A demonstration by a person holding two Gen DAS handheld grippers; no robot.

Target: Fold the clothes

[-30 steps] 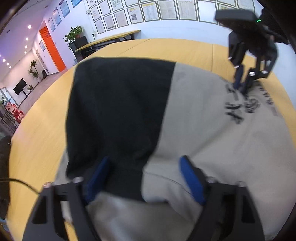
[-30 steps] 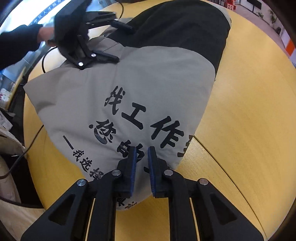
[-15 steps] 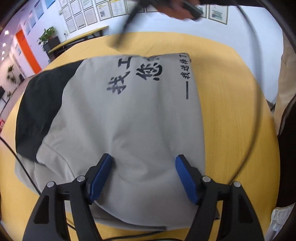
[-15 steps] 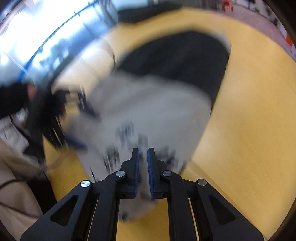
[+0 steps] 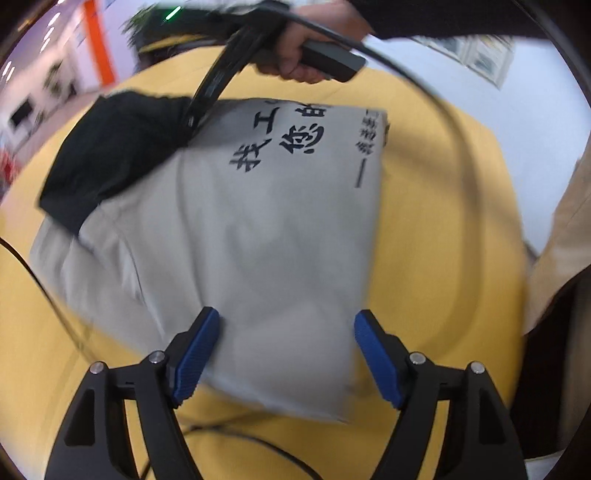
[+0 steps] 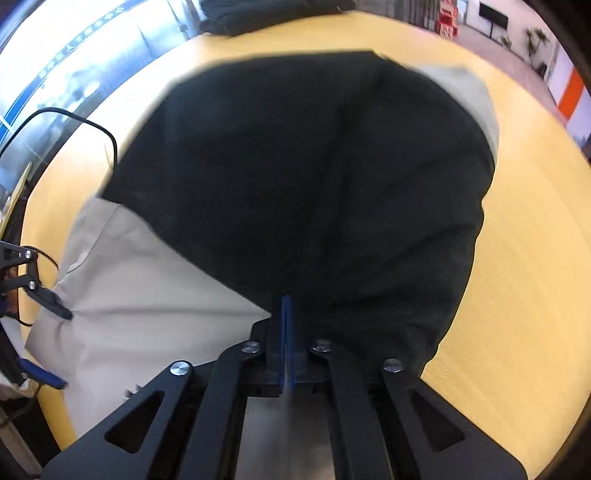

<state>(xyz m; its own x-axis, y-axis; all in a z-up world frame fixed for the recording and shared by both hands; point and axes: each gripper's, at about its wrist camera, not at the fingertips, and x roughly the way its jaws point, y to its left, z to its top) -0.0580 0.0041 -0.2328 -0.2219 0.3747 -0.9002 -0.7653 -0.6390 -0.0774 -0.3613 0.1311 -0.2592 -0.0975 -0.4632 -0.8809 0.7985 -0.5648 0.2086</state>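
Note:
A folded grey garment [image 5: 258, 240] with black printed characters and a black section [image 5: 110, 155] lies on the yellow table [image 5: 443, 229]. My left gripper [image 5: 286, 350] is open, its blue pads on either side of the garment's near edge. My right gripper [image 6: 286, 317] is shut, its pads pressed together at the edge of the black section [image 6: 314, 177], beside the grey part [image 6: 147, 295]; whether cloth is pinched is unclear. The right gripper's body, held in a hand [image 5: 299, 55], also shows in the left wrist view over the far side of the garment.
A black cable [image 5: 454, 110] arcs over the table's right side and another cable [image 6: 92, 129] lies at the left table edge. A dark folded item [image 6: 266, 14] sits at the far end of the table. A person's beige clothing [image 5: 561, 236] is at the right.
My right gripper has left the printed corner and moved across to the black section. My left gripper has pulled back slightly toward the garment's near edge and stays open.

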